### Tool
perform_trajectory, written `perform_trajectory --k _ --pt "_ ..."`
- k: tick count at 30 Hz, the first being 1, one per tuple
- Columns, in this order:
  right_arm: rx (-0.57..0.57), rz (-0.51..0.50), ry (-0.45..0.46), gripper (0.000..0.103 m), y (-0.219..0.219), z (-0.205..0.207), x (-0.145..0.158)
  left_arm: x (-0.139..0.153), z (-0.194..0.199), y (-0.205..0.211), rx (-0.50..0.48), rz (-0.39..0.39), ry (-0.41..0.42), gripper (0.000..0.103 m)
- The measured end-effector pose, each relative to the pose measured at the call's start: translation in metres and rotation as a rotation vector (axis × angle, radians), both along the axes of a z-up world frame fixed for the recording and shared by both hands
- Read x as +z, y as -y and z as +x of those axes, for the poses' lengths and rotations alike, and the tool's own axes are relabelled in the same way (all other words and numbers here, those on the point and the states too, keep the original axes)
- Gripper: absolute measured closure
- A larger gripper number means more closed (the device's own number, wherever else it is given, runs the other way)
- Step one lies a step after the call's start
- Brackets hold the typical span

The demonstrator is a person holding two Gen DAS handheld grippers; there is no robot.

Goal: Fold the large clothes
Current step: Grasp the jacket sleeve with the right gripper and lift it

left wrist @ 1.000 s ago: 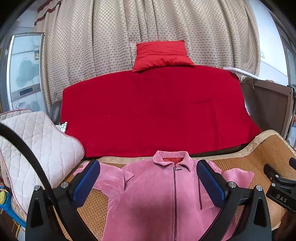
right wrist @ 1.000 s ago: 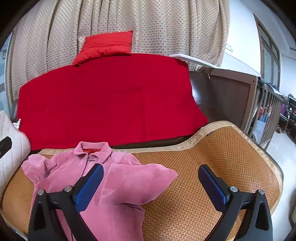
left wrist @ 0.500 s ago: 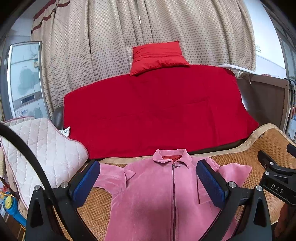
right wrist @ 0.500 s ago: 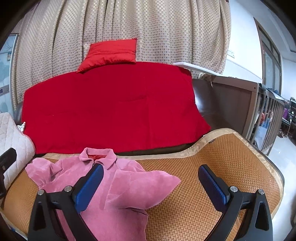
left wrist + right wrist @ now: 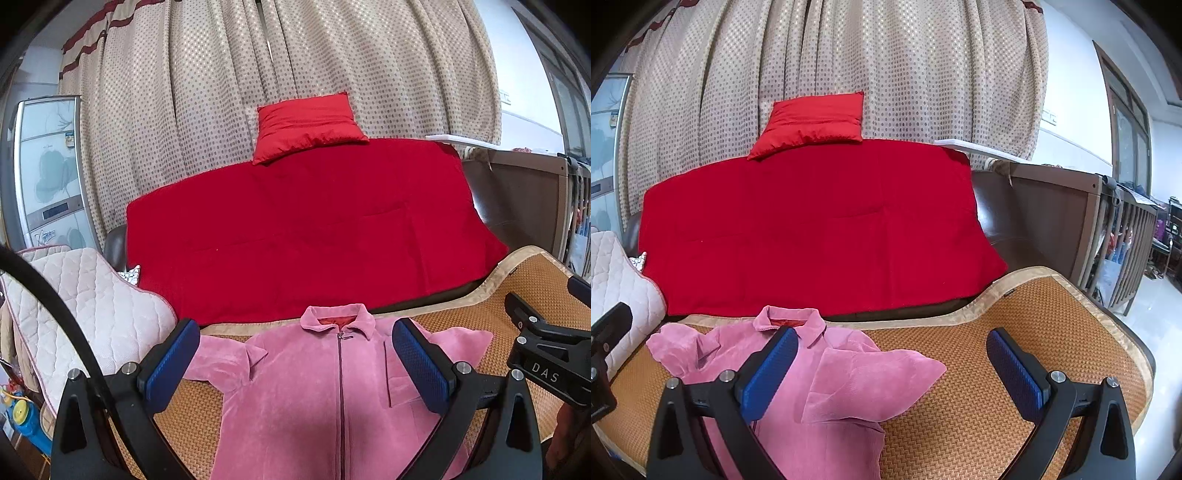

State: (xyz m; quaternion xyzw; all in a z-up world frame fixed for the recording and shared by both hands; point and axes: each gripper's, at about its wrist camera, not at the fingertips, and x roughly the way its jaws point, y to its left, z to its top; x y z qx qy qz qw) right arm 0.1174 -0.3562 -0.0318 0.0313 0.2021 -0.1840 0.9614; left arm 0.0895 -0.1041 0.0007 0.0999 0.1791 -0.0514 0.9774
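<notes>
A pink zip-up jacket (image 5: 314, 380) lies front up on a woven orange mat (image 5: 524, 291), collar towards the sofa back. Both sleeves are folded in over the chest. My left gripper (image 5: 295, 365) hangs open above the jacket's chest, nothing between its blue pads. In the right wrist view the jacket (image 5: 827, 387) lies at lower left on the mat (image 5: 1015, 332). My right gripper (image 5: 890, 373) is open and empty above the jacket's right sleeve. The right gripper's body (image 5: 546, 354) shows at the left wrist view's right edge.
A red blanket (image 5: 306, 229) covers the sofa back with a red cushion (image 5: 306, 125) on top. A quilted white cushion (image 5: 77, 306) sits at the left end. Dotted curtains (image 5: 295, 66) hang behind. A wooden crib rail (image 5: 1108, 229) stands at the right.
Both cameras have tilted up and drawn back a little, so the jacket sits lower in view. Both grippers stay open. The jacket has not moved.
</notes>
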Motion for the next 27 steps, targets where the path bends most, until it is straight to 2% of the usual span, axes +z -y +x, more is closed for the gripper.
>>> perform_trajectory --k 8,11,13,15,19,22,25,27 --pt "0.005 -0.013 -0.003 0.0 -0.006 0.0 0.0 -0.005 0.003 -0.003 0.001 0.002 0.004 0.0" --pt "0.008 -0.017 -0.016 0.0 -0.005 0.005 -0.005 -0.015 0.012 -0.004 0.009 0.018 -0.013 0.0" --pt "0.027 0.02 -0.035 0.0 0.002 0.013 -0.015 -0.033 0.028 -0.007 0.026 0.046 -0.062 0.0" --pt "0.056 0.113 -0.075 0.0 0.016 0.027 -0.032 -0.051 0.044 -0.009 0.041 0.074 -0.108 0.0" --pt "0.124 0.473 -0.172 0.0 0.077 0.061 -0.093 -0.099 0.083 -0.017 0.071 0.151 -0.223 0.0" --pt "0.155 0.714 -0.245 0.0 0.113 0.086 -0.144 -0.124 0.105 -0.022 0.059 0.15 -0.28 0.0" --pt "0.146 0.906 -0.269 0.0 0.136 0.104 -0.183 -0.138 0.12 -0.022 0.035 0.152 -0.276 0.0" --pt "0.139 0.989 -0.27 0.0 0.145 0.113 -0.203 -0.146 0.129 -0.022 0.025 0.153 -0.255 0.0"
